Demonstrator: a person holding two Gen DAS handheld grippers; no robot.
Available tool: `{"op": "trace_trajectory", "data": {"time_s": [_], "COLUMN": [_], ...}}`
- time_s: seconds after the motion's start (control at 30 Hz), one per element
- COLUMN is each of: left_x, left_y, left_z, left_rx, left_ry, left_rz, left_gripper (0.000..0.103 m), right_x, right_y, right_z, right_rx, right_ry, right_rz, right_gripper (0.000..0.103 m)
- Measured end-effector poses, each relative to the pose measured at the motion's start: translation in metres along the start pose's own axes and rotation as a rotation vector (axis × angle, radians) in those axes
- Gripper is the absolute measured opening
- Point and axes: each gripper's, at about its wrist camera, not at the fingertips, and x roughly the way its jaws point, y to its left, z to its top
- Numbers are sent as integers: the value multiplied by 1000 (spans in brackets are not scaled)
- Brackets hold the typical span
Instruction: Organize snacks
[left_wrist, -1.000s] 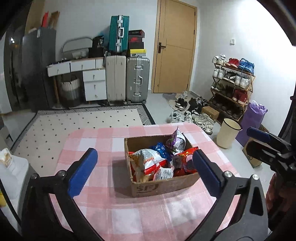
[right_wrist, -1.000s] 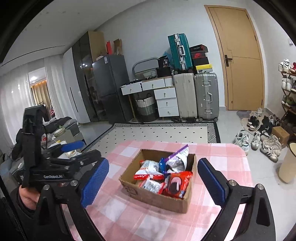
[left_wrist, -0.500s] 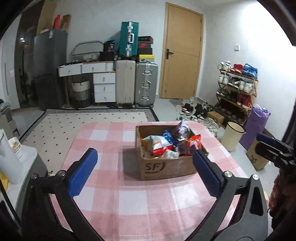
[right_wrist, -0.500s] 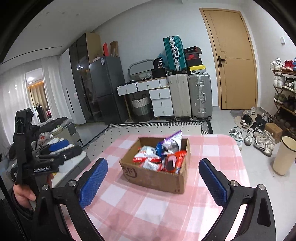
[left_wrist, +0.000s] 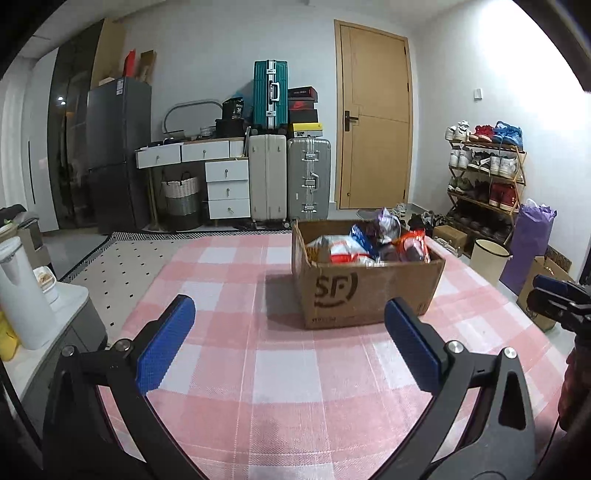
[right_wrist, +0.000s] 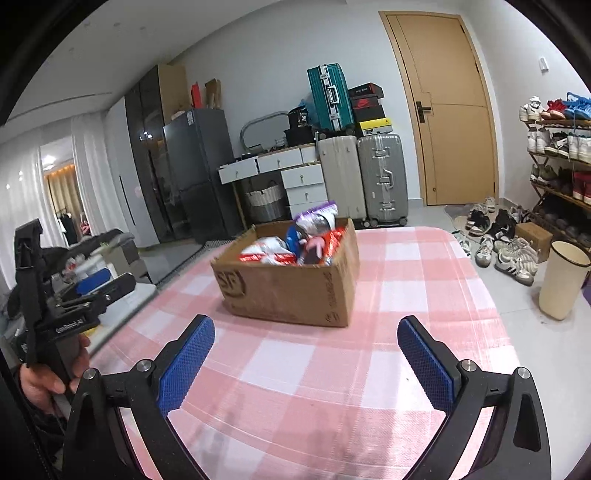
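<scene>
Both grippers (left_wrist: 288, 325) (right_wrist: 306, 343) gape — snack box (left_wrist: 364, 291) beyond fingertips.

Dim indoor light, blown-out glare upper right — edges bowed, dark fisheye corners

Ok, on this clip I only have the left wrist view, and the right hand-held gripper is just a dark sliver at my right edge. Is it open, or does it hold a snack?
Observer: The right hand-held gripper is open, with nothing between its blue pads, only the pink checked tablecloth beyond them.
Operator: Can you see how the left one is being held?
Observer: Yes. In the right wrist view a bare hand wraps the handle of the left hand-held gripper, off the table's left edge.
Operator: Anything further left that I miss?
Observer: Past the white curtains there is a lit opening with tan drapes.
</scene>
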Motion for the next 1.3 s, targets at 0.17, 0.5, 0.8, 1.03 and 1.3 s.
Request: {"op": "trace_trajectory", "data": {"time_s": [0.17, 0.5, 0.8, 1.03, 1.3], "left_x": [26, 45, 48, 44, 33], "left_y": [4, 5, 11, 10, 10], "left_z": [-21, -39, -42, -44, -42], "left_rx": [-20, -3, -27, -17, -23], "left_ry": [21, -11, -60, -68, -71], "left_rz": [26, 108, 120, 125, 126], "left_gripper": [102, 102, 102, 102, 102], "right_x": [7, 14, 12, 16, 18], "right_y": [-10, -18, -16, 3, 0], "right_z": [-14, -18, -23, -28, -29], "right_rx": [-3, -41, -66, -168, -153], "right_ry": [-61, -114, -119, -123, -121], "right_rz": [-26, -76, -83, -94, -95], "right_gripper": [101, 101, 102, 103, 103]}}
